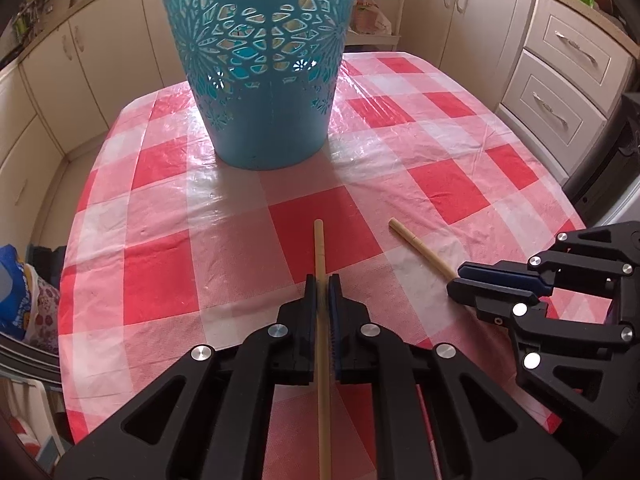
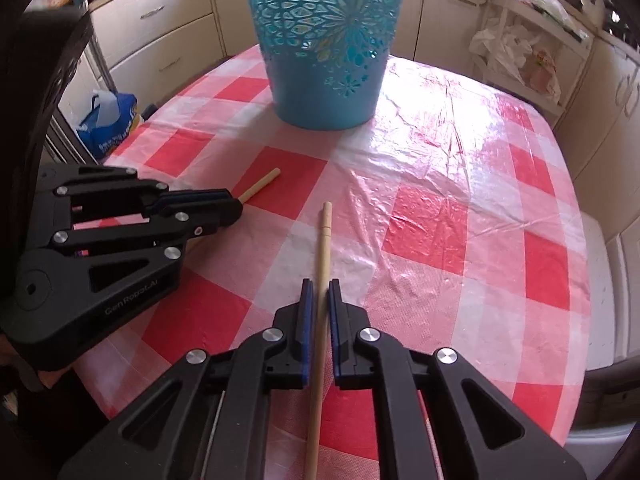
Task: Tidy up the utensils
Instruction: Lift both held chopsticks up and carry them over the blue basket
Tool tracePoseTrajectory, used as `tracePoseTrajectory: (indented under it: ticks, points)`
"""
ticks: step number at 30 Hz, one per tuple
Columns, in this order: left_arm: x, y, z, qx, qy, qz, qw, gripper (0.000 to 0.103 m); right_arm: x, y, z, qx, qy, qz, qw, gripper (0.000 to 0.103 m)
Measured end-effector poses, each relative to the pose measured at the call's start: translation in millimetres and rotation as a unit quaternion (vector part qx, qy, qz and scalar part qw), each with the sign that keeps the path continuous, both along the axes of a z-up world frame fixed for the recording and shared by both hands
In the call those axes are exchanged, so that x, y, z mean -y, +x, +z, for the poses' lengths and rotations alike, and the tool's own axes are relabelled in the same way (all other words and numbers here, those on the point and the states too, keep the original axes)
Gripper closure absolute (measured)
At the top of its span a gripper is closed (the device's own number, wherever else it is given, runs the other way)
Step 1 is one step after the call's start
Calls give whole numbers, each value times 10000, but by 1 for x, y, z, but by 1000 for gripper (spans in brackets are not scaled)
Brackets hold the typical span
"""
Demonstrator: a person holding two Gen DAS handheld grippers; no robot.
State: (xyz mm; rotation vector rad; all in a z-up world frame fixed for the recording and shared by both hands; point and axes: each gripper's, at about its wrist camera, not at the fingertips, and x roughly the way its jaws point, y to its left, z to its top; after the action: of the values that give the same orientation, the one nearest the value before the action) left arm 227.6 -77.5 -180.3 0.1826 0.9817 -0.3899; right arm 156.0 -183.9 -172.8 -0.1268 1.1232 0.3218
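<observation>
A kitchen with cream cabinets (image 1: 568, 60) surrounds a table (image 1: 168, 216) under a red-and-white checked plastic cloth. In the left wrist view, a teal perforated basket (image 1: 264, 80) stands upright toward the far side; what it holds cannot be told. The left gripper (image 1: 322, 280) is clenched on a wooden chopstick (image 1: 320, 248) whose long axis points straight at the basket. Right of that, the right gripper (image 1: 460, 280) clamps a second chopstick (image 1: 416, 246), angled toward the basket, with bare cloth between.

In the right wrist view, the right gripper (image 2: 319, 286) grips its chopstick (image 2: 325, 236), pointing at the basket (image 2: 328, 40). The left gripper (image 2: 236, 204) holds the other stick (image 2: 262, 184). Open cloth runs from the basket rightward to the table edge.
</observation>
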Motion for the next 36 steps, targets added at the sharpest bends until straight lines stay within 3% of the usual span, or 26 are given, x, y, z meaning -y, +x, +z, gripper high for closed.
tracePoseTrajectory:
  ticks: [3,6,11,17,26,36]
  points:
    - [0,-2,1,3,-62,-63,10000,98,1,-5,0,90,79,-126,9998,97]
    - [-2,-10,8,82,-171,-70,9998,98,14,-9,2,-7,757,-541,9957,97]
    - [-6,-24,34,429,-329,-41,9985,98,35,-26,19,175,2040,-1076,9729,97]
    - [-13,-39,71,898,-701,-15,9935,98,49,-40,46,558,2901,-1332,9460,97]
    - [-26,-51,121,1641,-1247,24,9785,98,52,-47,84,1098,3265,-1411,9281,97]
    - [-56,-28,180,2281,-1948,300,9535,98,48,-44,128,2008,3028,-1340,9220,97]
